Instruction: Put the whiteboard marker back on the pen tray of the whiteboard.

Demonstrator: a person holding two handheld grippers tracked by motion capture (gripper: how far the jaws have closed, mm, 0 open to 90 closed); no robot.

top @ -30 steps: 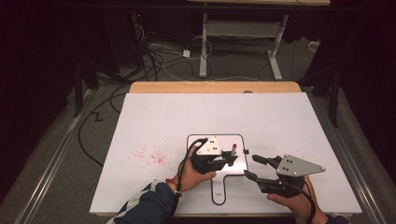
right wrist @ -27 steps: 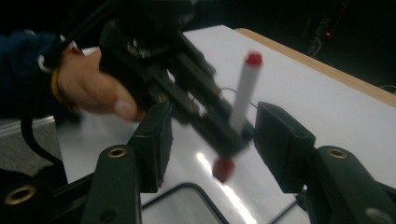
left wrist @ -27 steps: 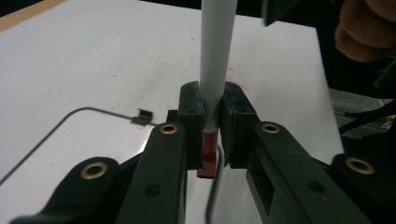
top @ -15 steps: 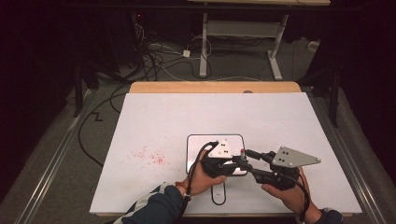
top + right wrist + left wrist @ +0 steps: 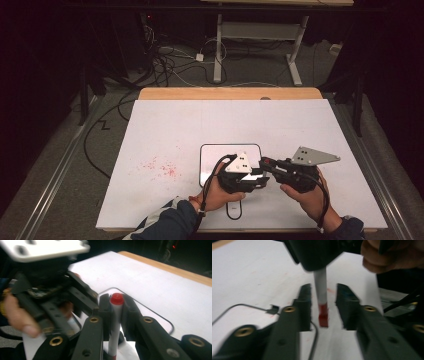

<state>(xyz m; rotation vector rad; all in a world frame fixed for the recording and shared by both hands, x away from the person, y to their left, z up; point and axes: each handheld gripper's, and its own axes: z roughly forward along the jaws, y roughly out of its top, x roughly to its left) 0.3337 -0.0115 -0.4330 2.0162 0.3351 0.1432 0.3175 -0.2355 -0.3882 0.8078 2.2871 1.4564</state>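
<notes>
A white marker with a red cap stands between the jaws of my right gripper. Those jaws have just been closing and now press on its barrel. In the left gripper view the same marker hangs between the jaws of my left gripper. These jaws have just been opening, with a gap on either side of the marker's red end. From above, the left gripper and right gripper meet tip to tip over the small white board.
The board lies on a large white table sheet with a wooden edge at the far side. Red scribble marks stain the sheet to the left. Cables and a desk frame are on the floor beyond.
The right gripper has moved left to meet the left gripper and closed on the marker. The left gripper's jaws have opened off the marker.
</notes>
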